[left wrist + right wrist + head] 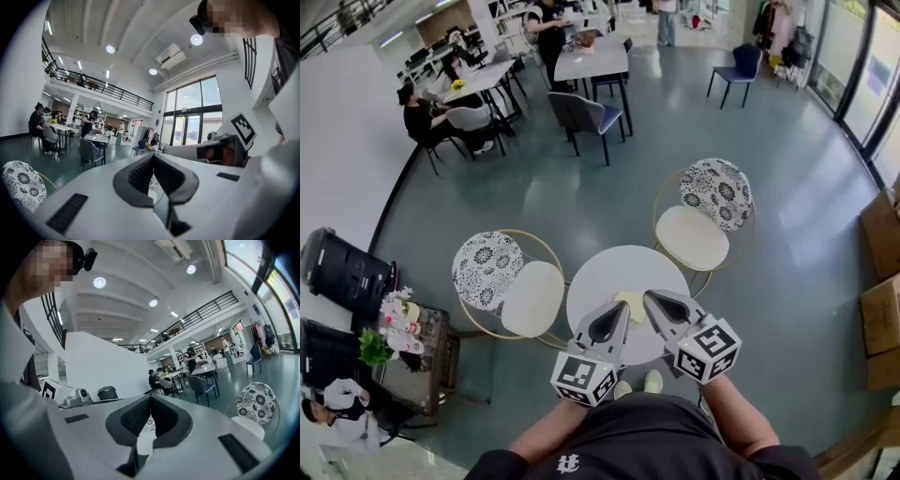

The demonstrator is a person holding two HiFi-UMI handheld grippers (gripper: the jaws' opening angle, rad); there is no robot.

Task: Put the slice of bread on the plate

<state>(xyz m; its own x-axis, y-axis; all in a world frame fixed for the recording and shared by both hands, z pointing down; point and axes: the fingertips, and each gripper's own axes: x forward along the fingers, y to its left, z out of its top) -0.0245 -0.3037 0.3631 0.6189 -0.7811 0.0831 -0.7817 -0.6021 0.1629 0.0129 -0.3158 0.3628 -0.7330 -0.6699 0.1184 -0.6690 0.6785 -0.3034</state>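
Head view: white table [605,272] on teal floor [581,192]; left tool [623,309], right tool [654,302] closed.

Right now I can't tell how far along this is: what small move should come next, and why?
Probably dip the right gripper toward the pale slice on the round table. It and the left gripper hang above it, shut and empty, pointing out into the room. What lies under the slice I cannot tell.

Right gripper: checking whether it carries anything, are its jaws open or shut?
Shut, empty: the right gripper has jaws touching at the tips, nothing between them.
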